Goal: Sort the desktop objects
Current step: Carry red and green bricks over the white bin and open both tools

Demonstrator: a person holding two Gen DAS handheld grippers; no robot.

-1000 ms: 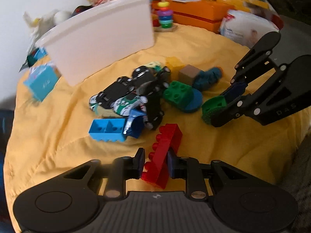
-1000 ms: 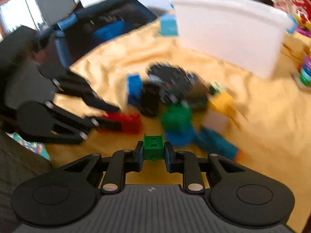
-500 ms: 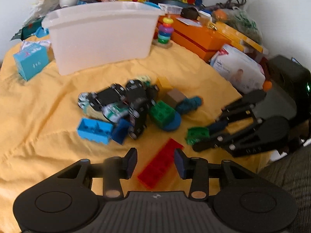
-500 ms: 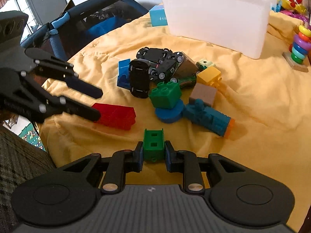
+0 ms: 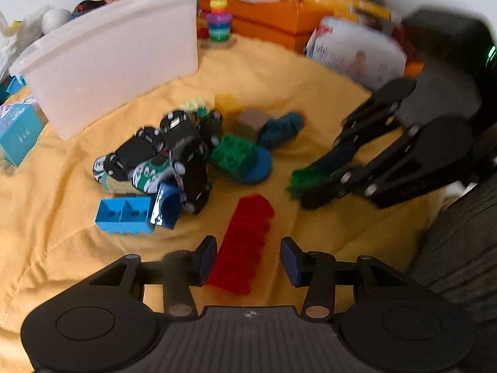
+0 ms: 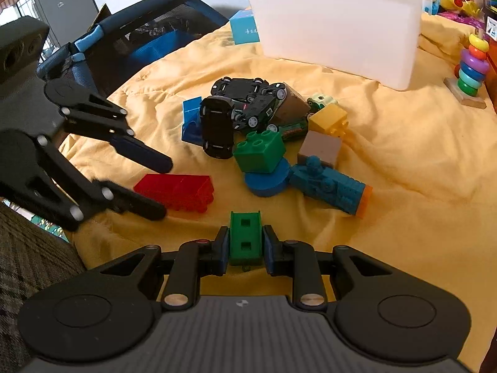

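A long red brick (image 5: 245, 242) lies flat on the yellow cloth (image 5: 62, 248). My left gripper (image 5: 248, 258) stands open, its pads on either side of the brick's near end without pressing it. In the right wrist view the left gripper (image 6: 161, 186) straddles one end of the red brick (image 6: 177, 191). My right gripper (image 6: 245, 245) is shut on a small green brick (image 6: 245, 236) just above the cloth. In the left wrist view the right gripper (image 5: 313, 180) is at the right. A white bin (image 6: 335, 28) stands at the back.
Toy cars (image 6: 239, 108) lie piled mid-cloth with a blue brick (image 5: 124, 214), a green brick on a blue disc (image 6: 259, 152), a blue train (image 6: 329, 186) and a yellow brick (image 6: 329, 118). A ring stacker (image 6: 472, 65) and orange boxes (image 5: 273, 15) stand behind. A dark chair (image 6: 124, 40) is past the cloth's left edge.
My left gripper let go of the red brick, which went from tilted between the pads to lying flat, and its jaws widened. The right gripper kept its hold on the green brick.
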